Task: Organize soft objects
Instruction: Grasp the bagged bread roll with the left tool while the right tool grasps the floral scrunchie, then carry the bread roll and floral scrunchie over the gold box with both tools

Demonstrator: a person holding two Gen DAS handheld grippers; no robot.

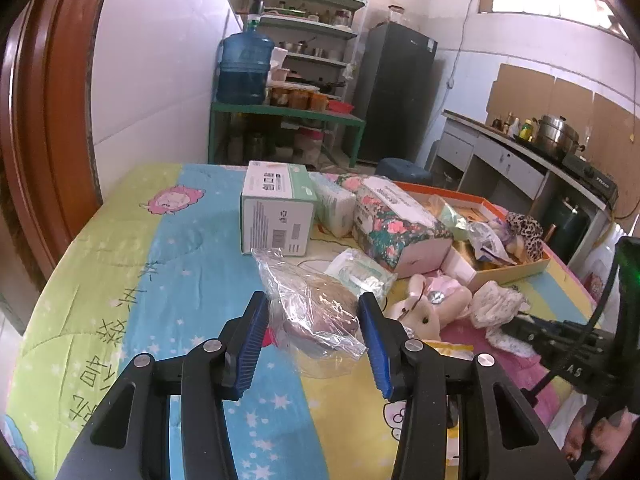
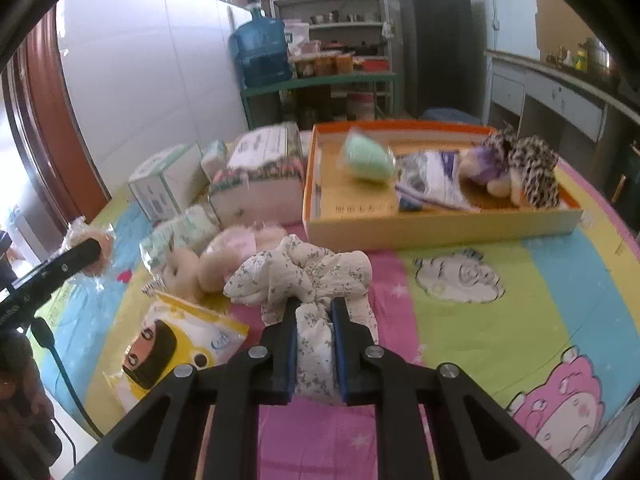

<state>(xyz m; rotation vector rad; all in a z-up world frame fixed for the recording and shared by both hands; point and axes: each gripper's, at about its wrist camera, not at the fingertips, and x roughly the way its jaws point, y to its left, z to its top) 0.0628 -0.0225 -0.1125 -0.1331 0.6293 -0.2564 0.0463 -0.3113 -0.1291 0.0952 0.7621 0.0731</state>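
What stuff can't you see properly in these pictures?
- Bagged item, left wrist view: crinkly plastic hides what it is.
- Green bundle in the orange tray, right wrist view: blurred.
- Floral cloth: the right hand-held gripper covers its near end.

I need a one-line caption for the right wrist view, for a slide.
Right gripper shut on a floral cloth on the cartoon quilt, orange tray behind.

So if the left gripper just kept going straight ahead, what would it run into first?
Most likely the clear plastic bag with something brown inside, lying on the blanket between the left gripper's open jaws. Behind it sits a white-green box, though depth is hard to judge.
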